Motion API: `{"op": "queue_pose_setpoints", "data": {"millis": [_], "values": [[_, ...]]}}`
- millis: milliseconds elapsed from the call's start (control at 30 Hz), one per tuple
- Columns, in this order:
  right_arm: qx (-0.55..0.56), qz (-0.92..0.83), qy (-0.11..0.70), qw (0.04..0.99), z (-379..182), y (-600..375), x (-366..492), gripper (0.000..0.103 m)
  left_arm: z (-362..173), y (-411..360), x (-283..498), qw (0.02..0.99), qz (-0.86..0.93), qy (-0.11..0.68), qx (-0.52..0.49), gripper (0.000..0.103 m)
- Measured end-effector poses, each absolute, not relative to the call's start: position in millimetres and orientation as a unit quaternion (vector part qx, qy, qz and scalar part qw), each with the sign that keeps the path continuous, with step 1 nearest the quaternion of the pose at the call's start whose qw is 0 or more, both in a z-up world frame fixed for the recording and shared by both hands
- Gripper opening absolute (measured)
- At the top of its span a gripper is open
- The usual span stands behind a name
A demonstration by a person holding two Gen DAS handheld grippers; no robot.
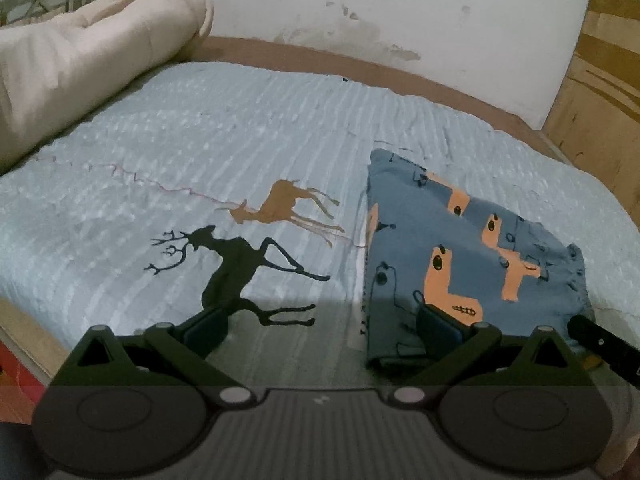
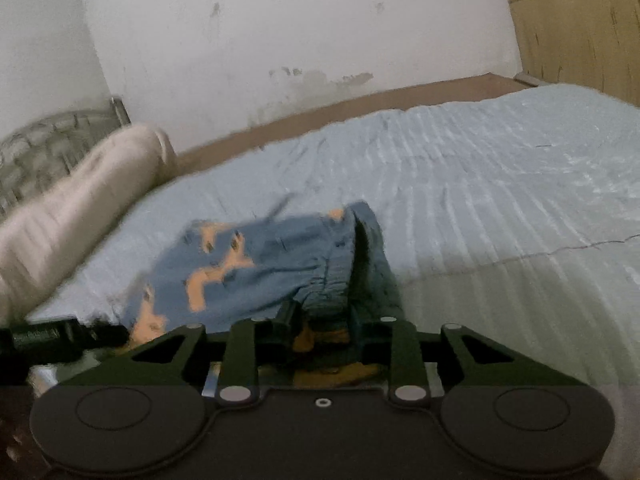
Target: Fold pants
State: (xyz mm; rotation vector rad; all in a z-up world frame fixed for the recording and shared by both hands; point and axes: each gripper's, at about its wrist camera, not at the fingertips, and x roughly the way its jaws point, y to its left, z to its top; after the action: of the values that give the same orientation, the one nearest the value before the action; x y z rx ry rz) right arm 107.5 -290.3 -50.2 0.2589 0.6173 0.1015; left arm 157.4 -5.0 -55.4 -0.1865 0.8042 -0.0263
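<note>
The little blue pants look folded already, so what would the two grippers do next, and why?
Probably the right gripper should let go and back away. Its fingers sit on either side of the waistband edge of the pants, which already lie folded in a compact stack on the bedspread. The left gripper is wide open, holding nothing.

Your left wrist camera is sitting low over the bed (image 1: 248,128), looking steeply down and toward the wall (image 1: 400,20), with the pants (image 1: 460,252) at its right. Your right wrist camera is looking along a shallower line, close over the pants (image 2: 260,264). Both views are sharing the pants, the bedspread, the rolled quilt (image 1: 80,64) and the wall.
</note>
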Motion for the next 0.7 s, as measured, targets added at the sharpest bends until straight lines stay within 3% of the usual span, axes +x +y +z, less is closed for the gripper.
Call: {"op": "queue_pose_setpoints", "data": {"millis": [67, 133, 200, 333, 700], "values": [[0.117, 0.044, 0.295, 0.947, -50, -287, 105, 0.04, -52, -4, 158, 0.916, -0.012, 0.389, -0.094, 0.102], [0.102, 0.035, 0.281, 0.954, -44, -288, 102, 0.064, -47, -3, 161, 0.917, -0.016, 0.384, -0.103, 0.102], [0.091, 0.038, 0.266, 0.959, -38, -288, 108, 0.082, -43, -6, 168, 0.919, -0.017, 0.38, -0.102, 0.102], [0.068, 0.073, 0.256, 0.961, -25, -280, 145, 0.102, -44, -17, 184, 0.92, -0.009, 0.382, -0.089, 0.102], [-0.106, 0.109, 0.313, 0.937, -53, -241, 236, 0.101, -66, -30, 181, 0.911, -0.031, 0.408, -0.049, 0.102]]}}
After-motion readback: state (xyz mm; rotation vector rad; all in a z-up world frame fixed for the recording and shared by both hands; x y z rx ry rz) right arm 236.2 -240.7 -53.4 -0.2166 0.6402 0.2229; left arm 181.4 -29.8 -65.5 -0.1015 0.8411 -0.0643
